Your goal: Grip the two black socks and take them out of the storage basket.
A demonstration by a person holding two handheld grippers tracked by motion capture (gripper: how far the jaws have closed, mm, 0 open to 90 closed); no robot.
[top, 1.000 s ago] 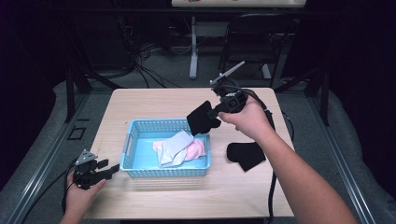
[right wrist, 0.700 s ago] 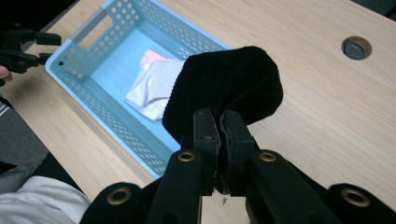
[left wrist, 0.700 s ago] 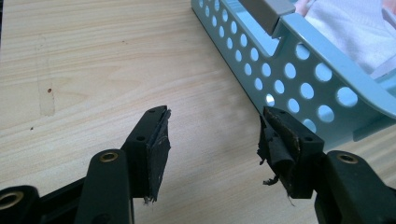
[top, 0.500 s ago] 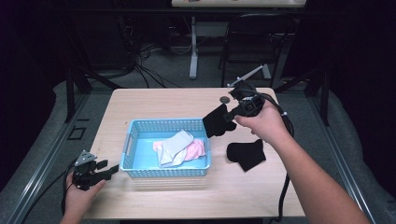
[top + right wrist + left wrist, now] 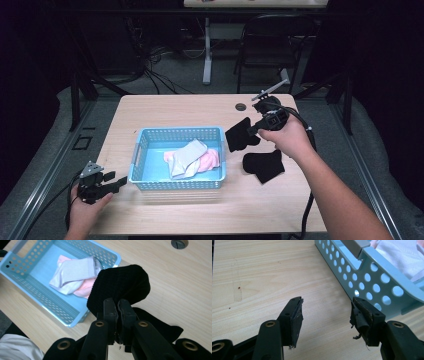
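Beside the table's right edge, one black sock (image 5: pixel 241 135) hangs pinched in the right gripper (image 5: pixel 256 129), its mate (image 5: pixel 263 165) lying below, apparently both awaiting the blue basket (image 5: pixel 180 186) holding pale socks (image 5: pixel 187 157); left gripper (image 5: pixel 112 183) spread, idle.

Black sock (image 5: pixel 240 134), knit, ribbed texture in the right gripper view (image 5: pixel 120 287): pinched between the closed jaws of the right gripper (image 5: pixel 253 129), hanging clear of the table just right of the basket. Second black sock (image 5: pixel 263 165): lying flat and crumpled on the tabletop, right of the basket. Basket (image 5: pixel 150 184), light blue perforated plastic, rectangular, mid-table, upright. Contents: one grey sock (image 5: pixel 185 157) lying over pink socks (image 5: pixel 212 159).
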